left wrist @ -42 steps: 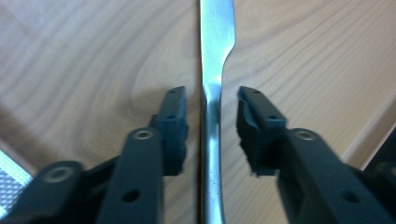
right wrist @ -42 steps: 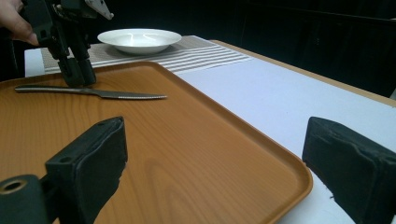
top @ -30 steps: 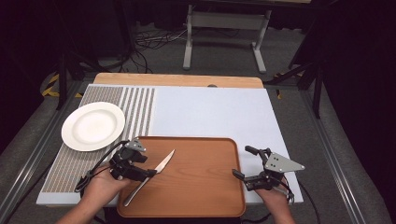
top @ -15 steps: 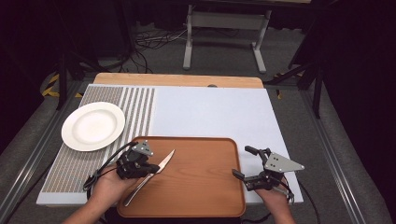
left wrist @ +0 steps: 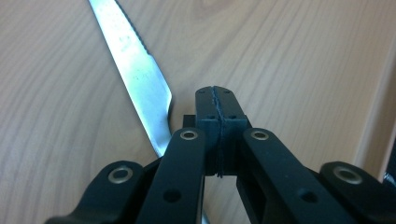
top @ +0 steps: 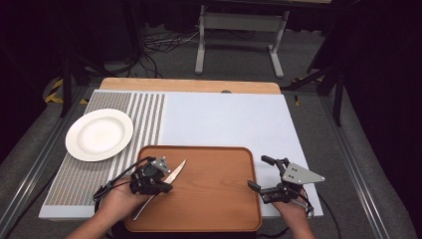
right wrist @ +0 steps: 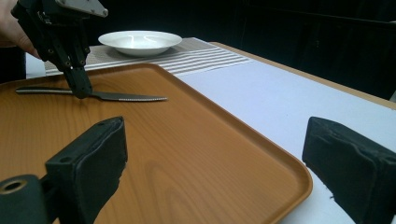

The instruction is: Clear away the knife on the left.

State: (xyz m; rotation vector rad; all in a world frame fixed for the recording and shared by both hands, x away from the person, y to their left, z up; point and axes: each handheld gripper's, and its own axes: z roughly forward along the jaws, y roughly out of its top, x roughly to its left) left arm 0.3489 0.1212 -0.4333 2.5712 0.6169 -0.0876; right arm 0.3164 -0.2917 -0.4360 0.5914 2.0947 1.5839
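A table knife (top: 175, 172) lies flat on the left part of a wooden tray (top: 219, 209), blade pointing up and right. My left gripper (top: 163, 187) is shut, its tips down on the tray at the knife's neck. In the left gripper view the closed pads (left wrist: 217, 107) sit just right of the blade (left wrist: 135, 70), which runs past and under them, not between them. In the right gripper view that gripper (right wrist: 83, 91) touches the knife (right wrist: 121, 97). My right gripper (top: 261, 173) hovers open at the tray's right edge, and the gap between its own jaws (right wrist: 215, 135) holds nothing.
A white plate (top: 99, 134) sits on the striped mat (top: 79, 174) left of the tray, and is also in the right gripper view (right wrist: 140, 39). The pale tablecloth (top: 224, 119) stretches behind the tray. Metal rails run along both table sides.
The left hand has slid its gripper rightward onto the tray, up to the knife. The knife and the right gripper have stayed in place.
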